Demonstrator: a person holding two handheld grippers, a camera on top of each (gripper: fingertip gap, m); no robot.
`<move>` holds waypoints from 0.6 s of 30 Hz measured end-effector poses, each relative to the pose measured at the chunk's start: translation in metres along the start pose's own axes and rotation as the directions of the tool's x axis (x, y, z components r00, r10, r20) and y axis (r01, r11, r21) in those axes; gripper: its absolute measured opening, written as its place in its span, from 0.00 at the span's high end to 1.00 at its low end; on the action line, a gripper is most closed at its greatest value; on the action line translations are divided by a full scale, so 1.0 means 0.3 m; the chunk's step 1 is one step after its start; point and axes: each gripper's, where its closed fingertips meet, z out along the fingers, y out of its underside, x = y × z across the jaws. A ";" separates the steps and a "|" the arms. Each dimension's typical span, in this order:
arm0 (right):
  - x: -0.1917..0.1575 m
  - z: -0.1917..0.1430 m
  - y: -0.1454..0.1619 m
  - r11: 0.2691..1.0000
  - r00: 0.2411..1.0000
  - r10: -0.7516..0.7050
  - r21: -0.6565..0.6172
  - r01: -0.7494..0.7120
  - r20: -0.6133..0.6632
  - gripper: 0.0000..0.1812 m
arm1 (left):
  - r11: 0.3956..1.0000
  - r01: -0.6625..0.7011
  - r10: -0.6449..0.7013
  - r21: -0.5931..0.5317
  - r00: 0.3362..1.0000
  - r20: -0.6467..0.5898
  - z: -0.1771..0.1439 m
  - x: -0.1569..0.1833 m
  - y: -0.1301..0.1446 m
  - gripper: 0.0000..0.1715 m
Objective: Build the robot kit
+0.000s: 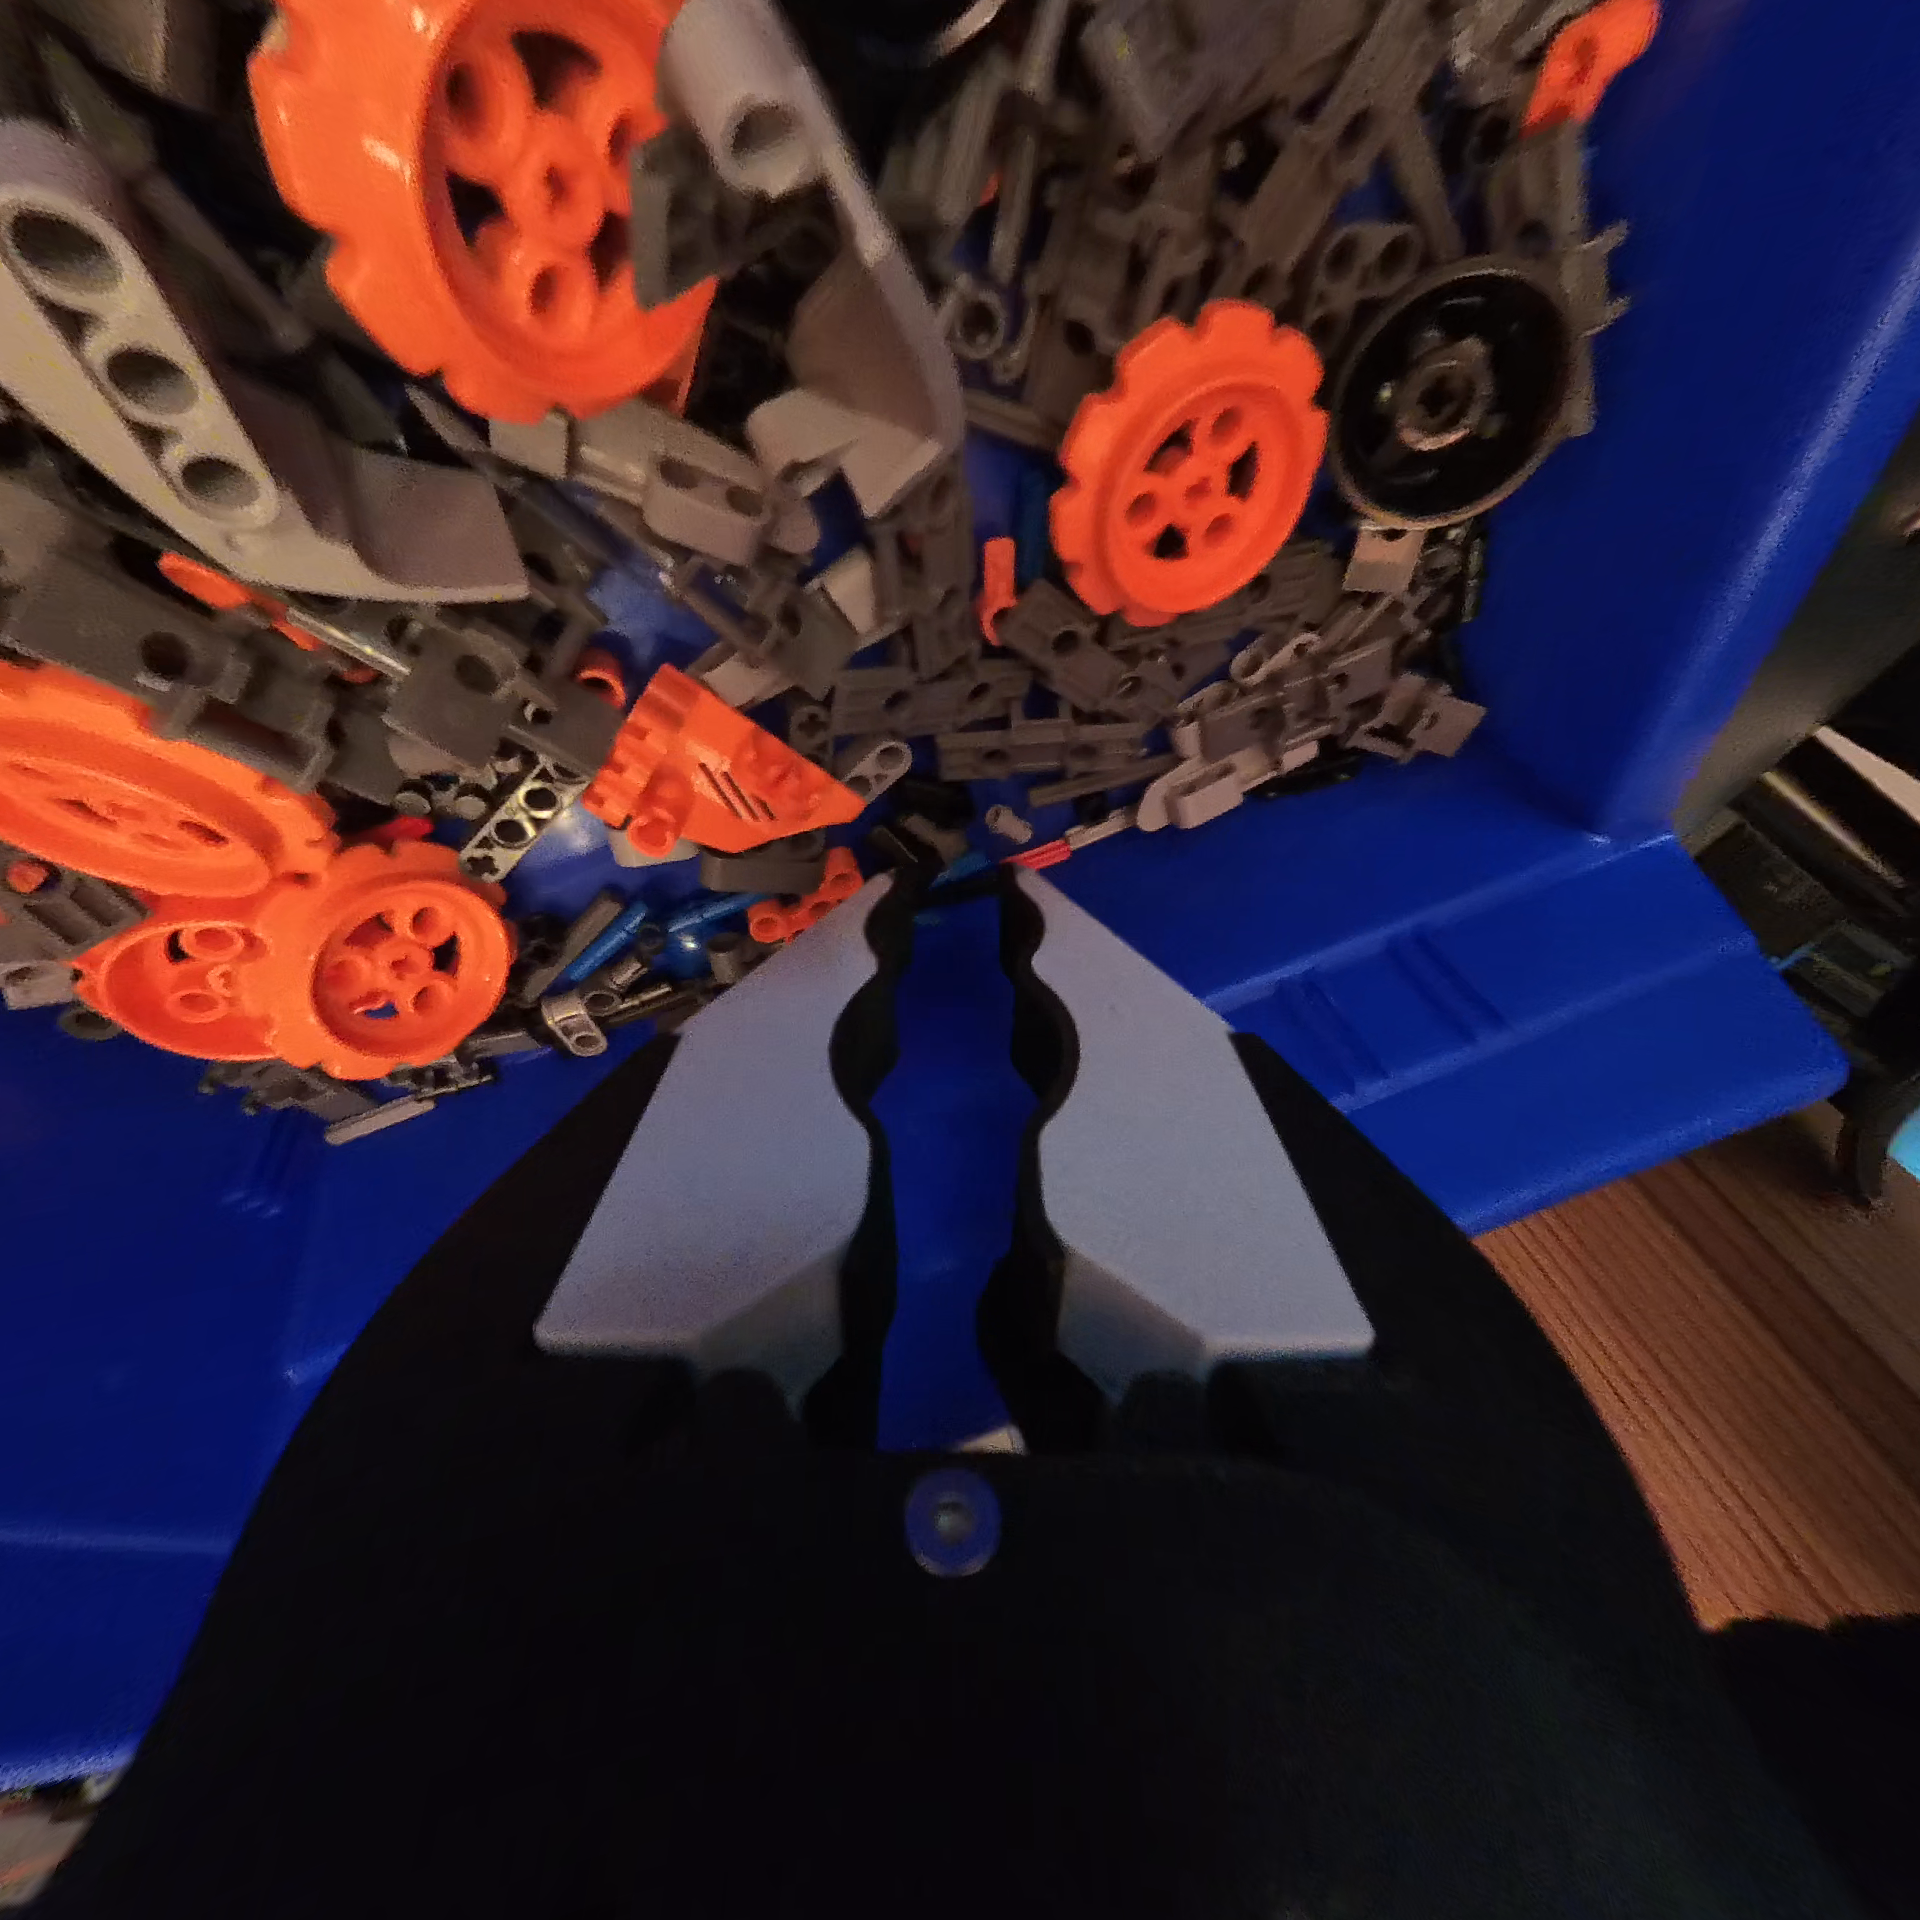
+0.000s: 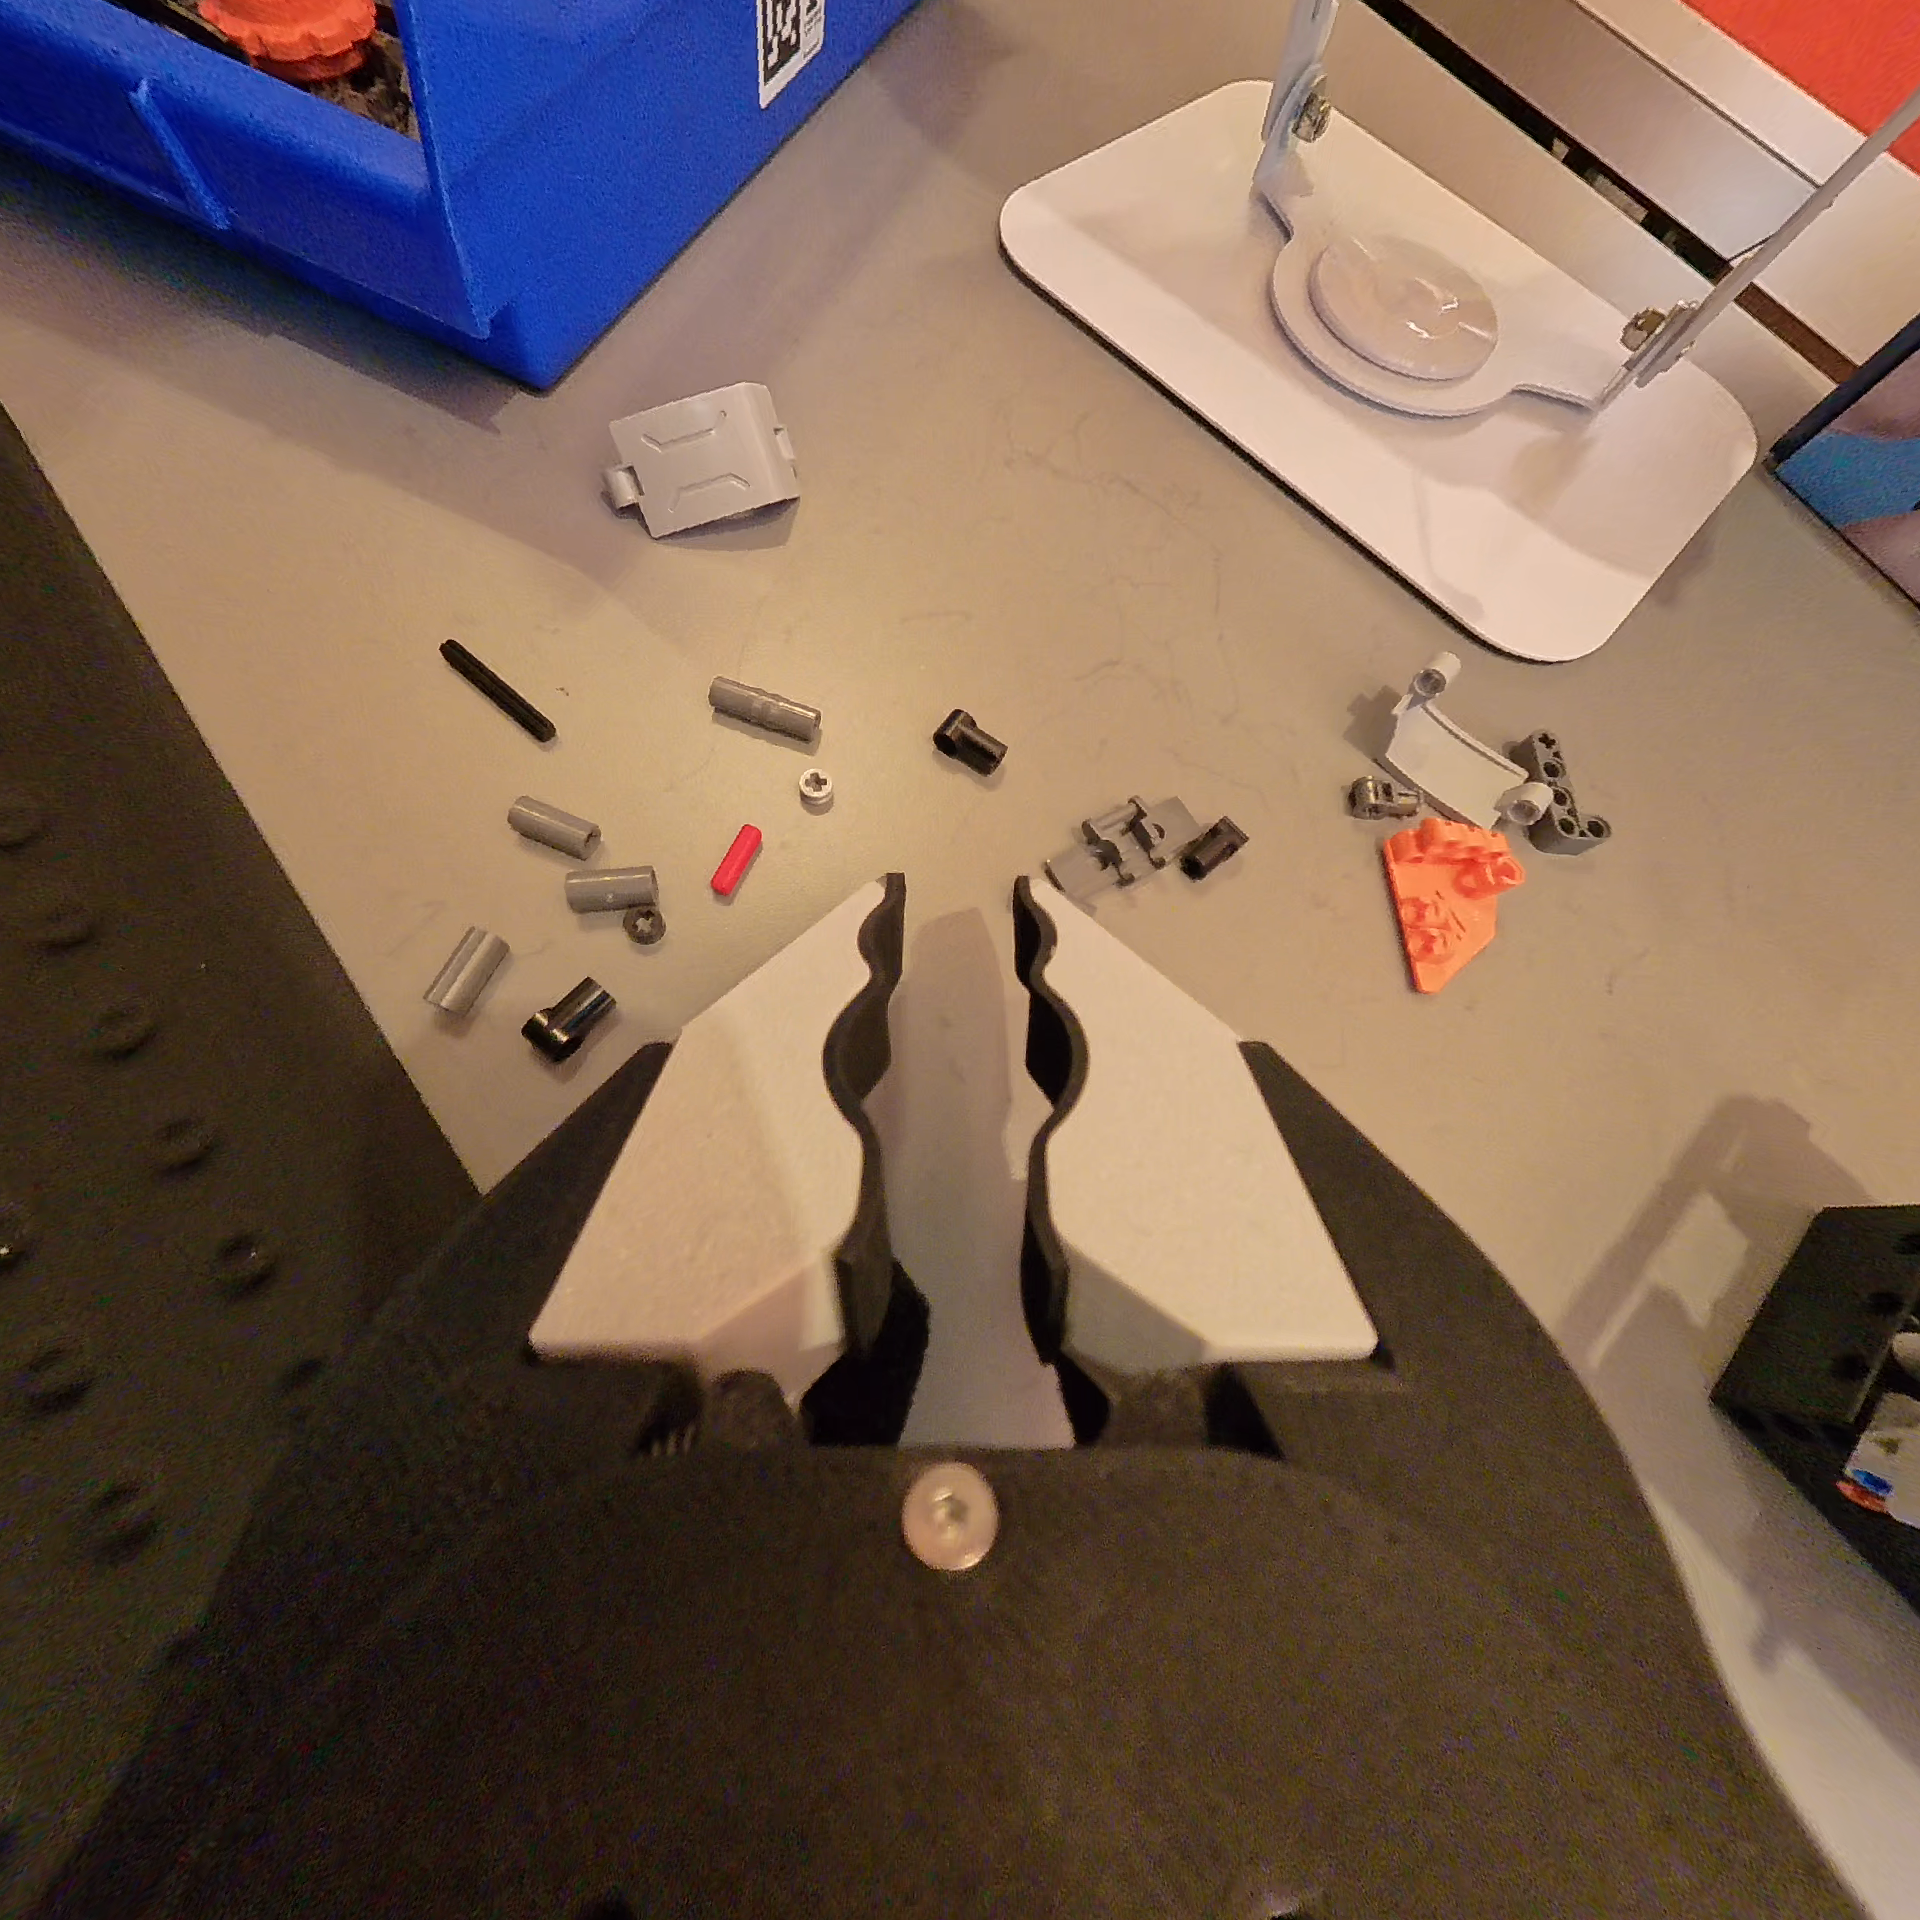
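My left gripper (image 1: 951, 883) is open inside a blue bin (image 1: 1455, 987) full of building-toy parts. Its tips sit at the near edge of the pile, by small black, blue and red pins (image 1: 1039, 855). Orange toothed wheels (image 1: 1184, 468) and an orange wedge piece (image 1: 717, 774) lie among grey beams. My right gripper (image 2: 958, 888) is open and empty above a grey table (image 2: 987, 582). Loose parts lie before it: a red pin (image 2: 737, 858), grey sleeves (image 2: 554, 827), a grey hinge piece (image 2: 1122, 844), black connectors (image 2: 968, 740) and an orange wedge (image 2: 1449, 902).
The blue bin (image 2: 499, 187) stands at the table's far left in the right wrist view. A flat grey panel (image 2: 703, 459) lies near it. A white stand base (image 2: 1382, 364) sits at the far right. A black studded mat (image 2: 156, 987) is at the left, a black block (image 2: 1829, 1320) at the right. My hands' fingertips stand some 35 cm from each other. To reach the grey hinge piece (image 2: 1122, 844) in a straight line is about 4 cm for my right fingers, about 40 cm for my left.
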 end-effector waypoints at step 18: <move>0.000 -0.003 -0.004 1.000 1.000 0.003 0.010 -0.003 0.003 0.90 | 0.998 0.050 -0.050 0.048 0.999 -0.011 -0.013 -0.029 -0.003 0.97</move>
